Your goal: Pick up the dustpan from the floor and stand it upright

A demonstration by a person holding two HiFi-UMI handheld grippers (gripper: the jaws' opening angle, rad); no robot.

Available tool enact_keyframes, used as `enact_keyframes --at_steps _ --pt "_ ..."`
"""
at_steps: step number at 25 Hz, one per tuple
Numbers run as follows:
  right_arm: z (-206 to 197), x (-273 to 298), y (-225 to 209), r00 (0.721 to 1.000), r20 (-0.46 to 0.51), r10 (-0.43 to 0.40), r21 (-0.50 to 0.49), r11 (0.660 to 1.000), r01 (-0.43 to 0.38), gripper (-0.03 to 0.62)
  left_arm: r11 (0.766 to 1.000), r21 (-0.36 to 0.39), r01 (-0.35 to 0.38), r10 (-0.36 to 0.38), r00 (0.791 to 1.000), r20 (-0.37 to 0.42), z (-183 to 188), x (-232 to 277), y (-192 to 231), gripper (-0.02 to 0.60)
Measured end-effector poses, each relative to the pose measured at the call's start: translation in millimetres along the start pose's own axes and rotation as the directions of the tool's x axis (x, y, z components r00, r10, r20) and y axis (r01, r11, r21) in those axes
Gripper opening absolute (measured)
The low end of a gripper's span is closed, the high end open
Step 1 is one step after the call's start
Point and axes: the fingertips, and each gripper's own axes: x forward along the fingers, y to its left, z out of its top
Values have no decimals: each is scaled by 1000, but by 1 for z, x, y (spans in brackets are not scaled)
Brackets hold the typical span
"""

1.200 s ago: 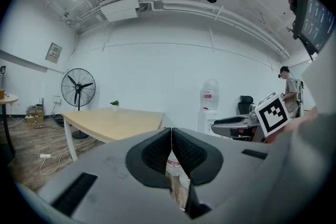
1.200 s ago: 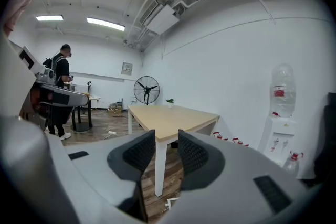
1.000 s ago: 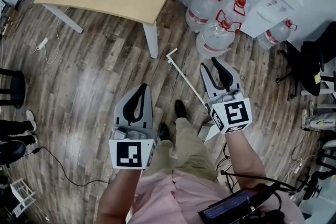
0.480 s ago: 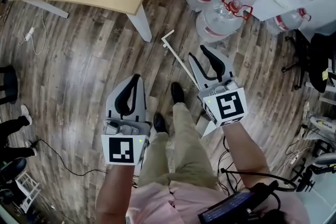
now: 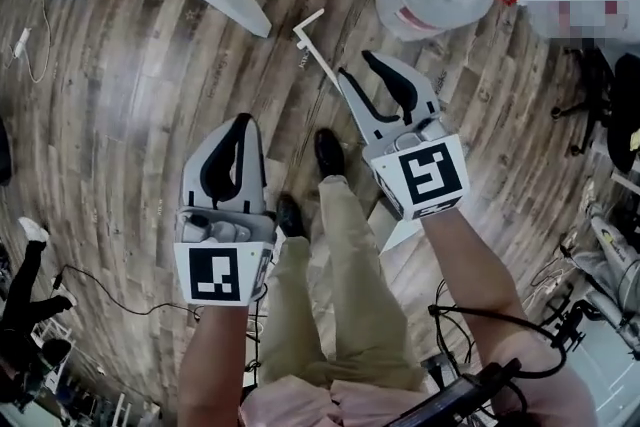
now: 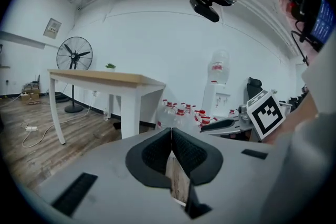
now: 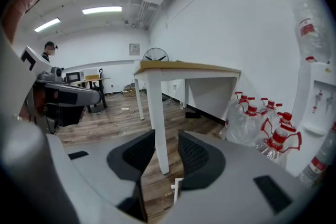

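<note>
The right tool, jaws parted and empty, hangs above the white long-handled plastic dustpan, seemingly lined up to grasp its handle (left tool is closed, idle).

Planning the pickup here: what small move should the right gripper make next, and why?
Probably lower the right gripper onto the dustpan handle: its jaws stand apart and empty, and the white handle lies on the floor just beyond their tips, not yet between them.

Grey left tool and right tool bear black-and-white marker cubes; khaki trousers, pink shirt.
</note>
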Motion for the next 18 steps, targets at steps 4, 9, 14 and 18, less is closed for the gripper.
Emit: enact_keyframes --at_steps 4,9,14,18 --pt "-58 35 -8 998 -61 17 21 1000 -16 140 1000 10 -10 10 1000 -19 -45 27 10 12" --pt "-120 68 -18 992 -123 27 33 999 -23 141 1000 12 -18 18 999 -41 -89 51 20 12" --pt "-169 99 -25 985 -166 37 31 999 -32 144 999 15 -31 32 998 -60 -127 67 34 12" --pt "-203 128 -26 978 -200 55 30 998 -50 149 999 16 -46 47 996 -74 -158 78 48 12"
